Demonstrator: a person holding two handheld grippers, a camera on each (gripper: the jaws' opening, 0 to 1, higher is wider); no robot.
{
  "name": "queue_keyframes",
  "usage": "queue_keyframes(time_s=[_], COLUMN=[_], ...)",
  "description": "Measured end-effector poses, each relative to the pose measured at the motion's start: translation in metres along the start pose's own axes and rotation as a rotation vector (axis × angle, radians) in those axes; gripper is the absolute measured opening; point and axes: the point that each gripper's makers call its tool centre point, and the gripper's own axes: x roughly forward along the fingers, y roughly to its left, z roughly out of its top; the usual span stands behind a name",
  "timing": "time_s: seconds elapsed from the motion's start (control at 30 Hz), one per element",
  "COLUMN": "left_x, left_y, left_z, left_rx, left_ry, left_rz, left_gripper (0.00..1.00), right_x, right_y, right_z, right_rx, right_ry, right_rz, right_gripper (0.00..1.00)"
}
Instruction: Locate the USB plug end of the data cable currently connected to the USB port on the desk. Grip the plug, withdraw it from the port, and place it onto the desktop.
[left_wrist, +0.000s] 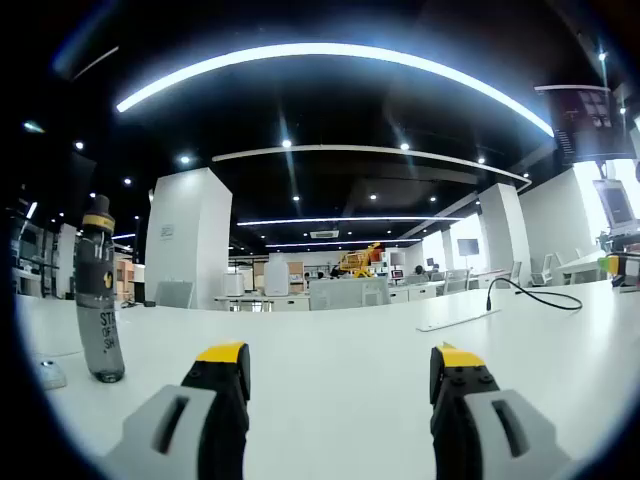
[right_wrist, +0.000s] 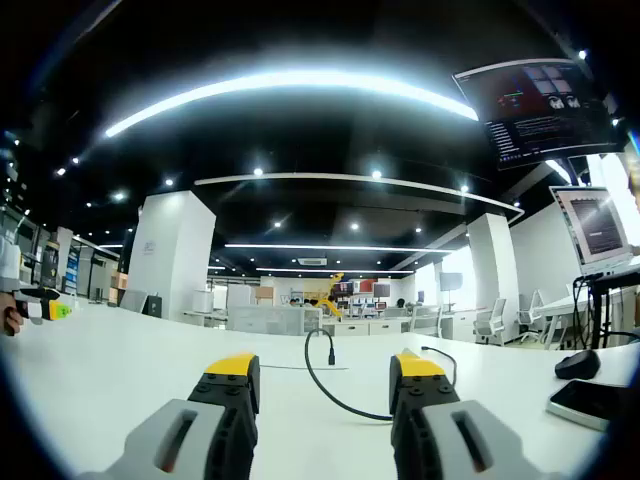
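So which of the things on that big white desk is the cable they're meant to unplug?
Look at the white desk in the right gripper view: between the two yellow-tipped jaws a thin black cable curves across it. Its plug end stands up from the desktop near the middle. Unlike the flat phone and the dark mouse at the right, it is a looping line.

I am counting one dark grey bottle with a yellow band (left_wrist: 100, 290), one black data cable (right_wrist: 330, 385) lying on the white tabletop (right_wrist: 130, 370), one black computer mouse (right_wrist: 578, 364), one dark flat phone (right_wrist: 588, 402), and two hanging monitor screens (right_wrist: 535, 108).
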Motion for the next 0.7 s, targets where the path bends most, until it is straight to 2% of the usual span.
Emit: queue_keyframes(time_s=[0.7], left_x=[-0.0011], left_y=[0.0033], left_z=[0.0006], left_rx=[0.005], left_ry=[0.000], left_rz=[0.014], left_gripper=[0.73], right_x=[-0.0003], right_y=[-0.0006], right_z=[-0.0002], right_rx=[0.003], right_ry=[0.002], right_rz=[-0.001], right_gripper=[0.53])
